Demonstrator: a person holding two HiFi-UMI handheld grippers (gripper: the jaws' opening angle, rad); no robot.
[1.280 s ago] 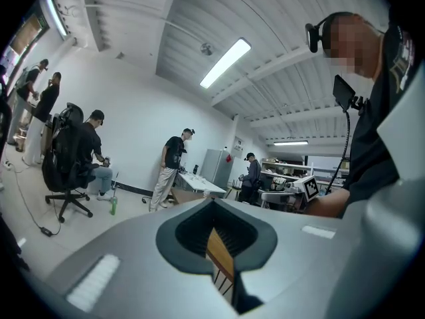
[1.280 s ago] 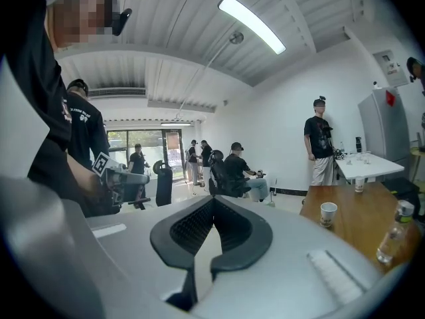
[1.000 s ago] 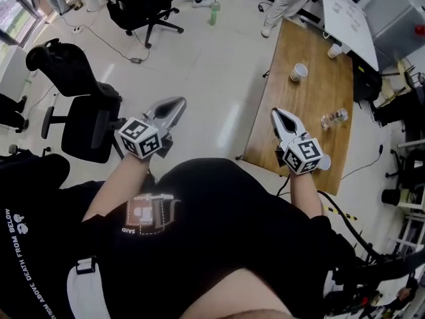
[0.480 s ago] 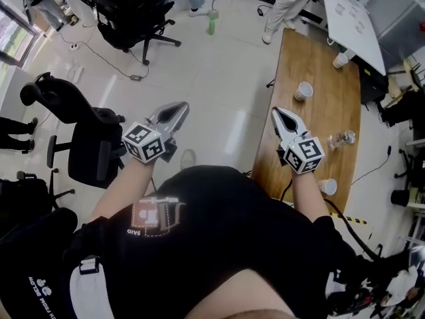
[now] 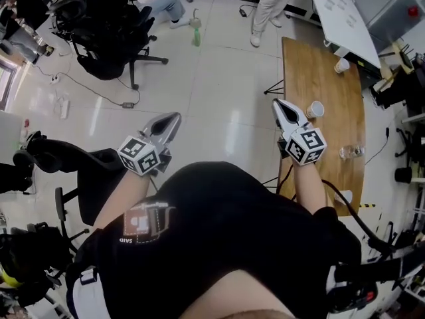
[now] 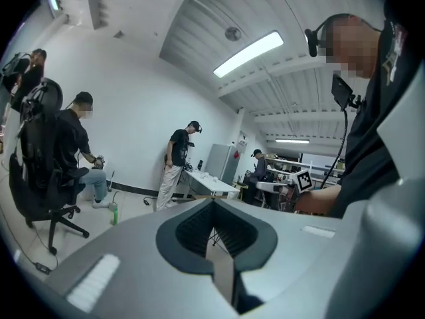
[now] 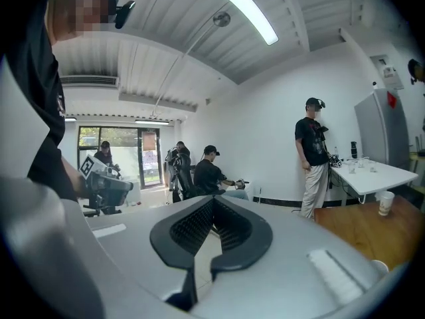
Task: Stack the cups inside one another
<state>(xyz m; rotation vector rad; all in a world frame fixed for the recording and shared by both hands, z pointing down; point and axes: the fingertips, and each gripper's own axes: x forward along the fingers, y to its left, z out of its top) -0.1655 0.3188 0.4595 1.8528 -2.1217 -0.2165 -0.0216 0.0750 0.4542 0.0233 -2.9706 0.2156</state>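
In the head view a long wooden table point(image 5: 325, 131) runs along the right side. Three white paper cups stand apart on it: one at the far end point(image 5: 342, 65), one near the middle point(image 5: 315, 109), one at the near edge point(image 5: 343, 197). My right gripper point(image 5: 279, 104) is shut and empty, and its tip is over the table's left edge, short of the middle cup. My left gripper point(image 5: 174, 118) is shut and empty over the bare floor, far from the table. The right gripper view shows its shut tip point(image 7: 212, 199), the far cup point(image 7: 384, 203) and a nearer cup rim point(image 7: 379, 266).
A clear plastic bottle point(image 5: 352, 153) lies on the table between the cups. Black office chairs point(image 5: 109, 18) stand on the white floor with cables and a green bottle point(image 5: 196, 36). A white table point(image 5: 339, 12) stands beyond the wooden one. Several people stand or sit around.
The whole view has swung as the person walked: the table has shifted right and now stands more upright in the picture. Both grippers stay shut and empty.
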